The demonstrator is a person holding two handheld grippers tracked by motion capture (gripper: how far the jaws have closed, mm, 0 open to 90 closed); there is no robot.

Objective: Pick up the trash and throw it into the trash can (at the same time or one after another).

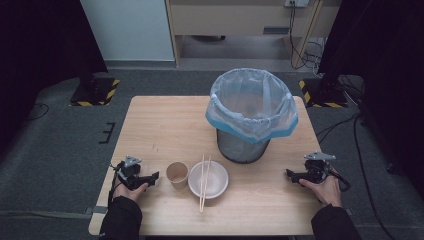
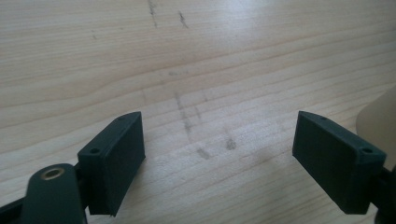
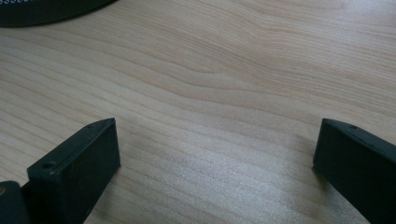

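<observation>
High view puts the paper cup and the white bowl side by side near the front edge of the bench, just about touching, with a pair of chopsticks laid across the bowl's rim and pointing toward the back edge. Behind them, toward the right back corner, stands the mesh bin lined with a clear bag whose blue hem folds over the rim.

Left tongs rest near the front left corner, just beside the cup; in the left gripper view their jaws stand spread wide with bare wood between them and the cup's pale side at the right margin. Right tongs rest near the front right edge, well apart from the bowl, likewise released and grasping nothing, as the right gripper view shows.

Likely the job is clearing the tableware into the bin. The chopsticks are the weak point: they lie loose on the rim, so lifting or tilting the bowl could roll them off onto the bench or past the front edge. The light cup could tip or crush under a hard pinch.

The bowl looks empty; I cannot see into the cup well enough to tell. The bin's bag appears to hold nothing.
</observation>
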